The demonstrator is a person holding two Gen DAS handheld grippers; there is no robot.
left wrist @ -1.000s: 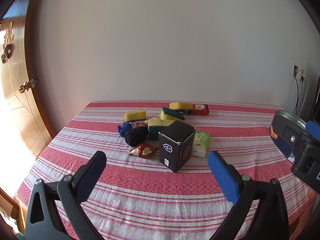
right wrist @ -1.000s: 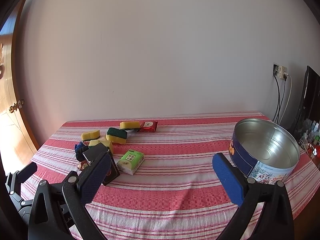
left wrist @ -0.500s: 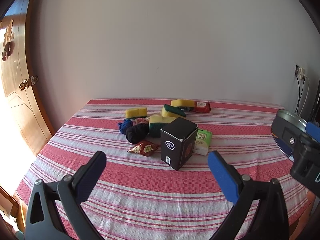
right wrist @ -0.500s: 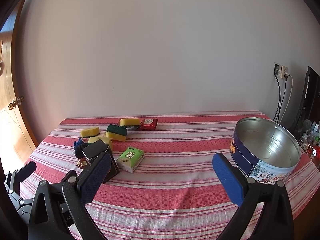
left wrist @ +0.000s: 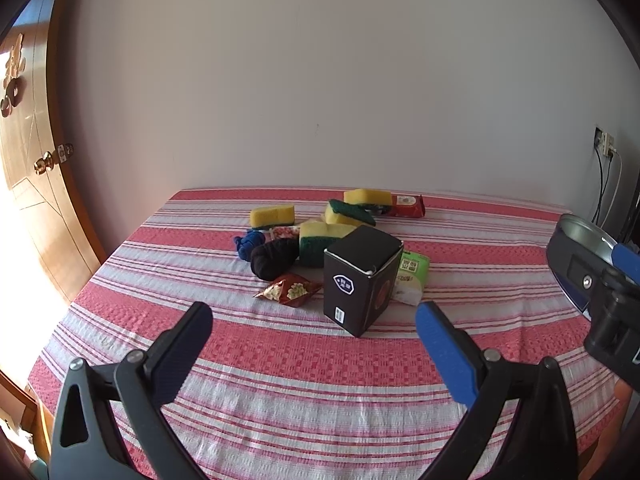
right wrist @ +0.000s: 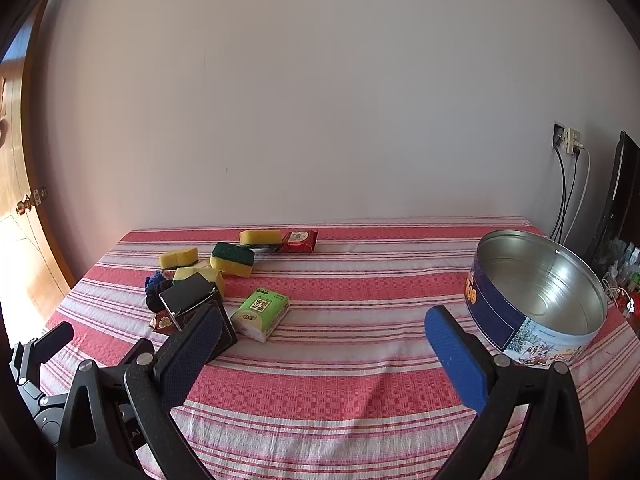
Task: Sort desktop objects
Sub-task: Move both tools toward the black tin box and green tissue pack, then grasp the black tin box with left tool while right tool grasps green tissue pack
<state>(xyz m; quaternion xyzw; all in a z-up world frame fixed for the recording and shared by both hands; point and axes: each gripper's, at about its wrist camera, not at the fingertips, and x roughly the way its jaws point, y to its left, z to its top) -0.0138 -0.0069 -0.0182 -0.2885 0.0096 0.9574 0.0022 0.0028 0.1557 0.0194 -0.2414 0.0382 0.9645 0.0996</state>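
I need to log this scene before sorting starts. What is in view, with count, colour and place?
sponges: four, yellow with green backs, far left cluster
black box: one, upright, front of the cluster
green tissue pack: one, right beside the box
red packet: one, far edge, next to the rear sponge
snack pouch: one, red patterned, left of the box
sock balls: one black, one blue, left of the cluster
round tin: one, blue outside, silver inside, empty, right side
tablecloth: one, red and white striped
left gripper: open, above the cloth
right gripper: open, empty
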